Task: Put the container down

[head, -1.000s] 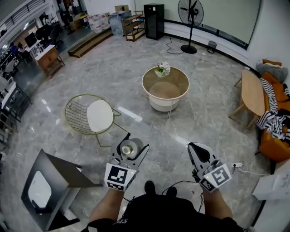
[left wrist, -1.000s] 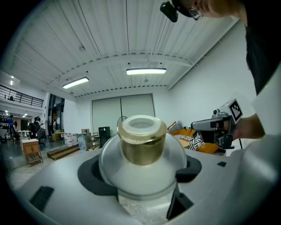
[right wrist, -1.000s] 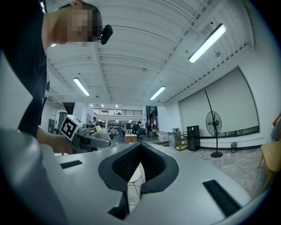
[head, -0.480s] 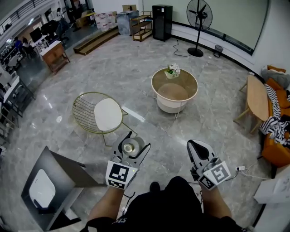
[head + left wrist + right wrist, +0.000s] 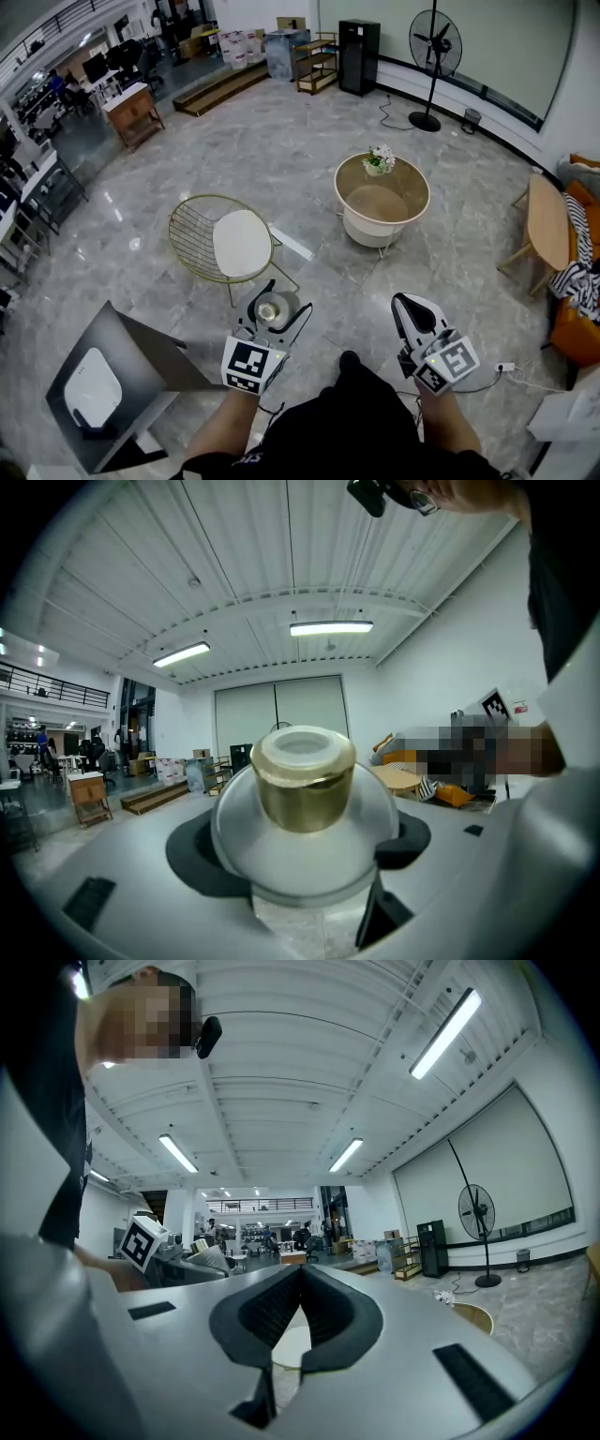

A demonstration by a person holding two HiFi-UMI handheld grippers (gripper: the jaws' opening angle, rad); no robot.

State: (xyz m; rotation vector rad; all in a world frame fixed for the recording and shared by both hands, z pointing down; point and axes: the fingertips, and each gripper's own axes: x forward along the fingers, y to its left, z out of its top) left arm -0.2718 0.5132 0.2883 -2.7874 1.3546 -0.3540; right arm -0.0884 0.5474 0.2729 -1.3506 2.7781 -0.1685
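Marble floor (image 5: 281, 131) spreads below. The left hand-held gripper (image 5: 279, 305) clamps a gold-necked glass container (image 5: 270, 308) up in the air above it. The right hand-held gripper (image 5: 405, 305) is closed, empty. Putting it down looks not yet begun, with no resting surface close.

container (image 5: 305, 822) clear, gold neck; chair (image 5: 236, 242) gold wire, white seat; floor (image 5: 281, 159) grey marble

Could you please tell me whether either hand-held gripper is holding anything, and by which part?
The left hand-held gripper clamps the clear container by its rounded body, below the gold collar. The right hand-held gripper is shut and empty.
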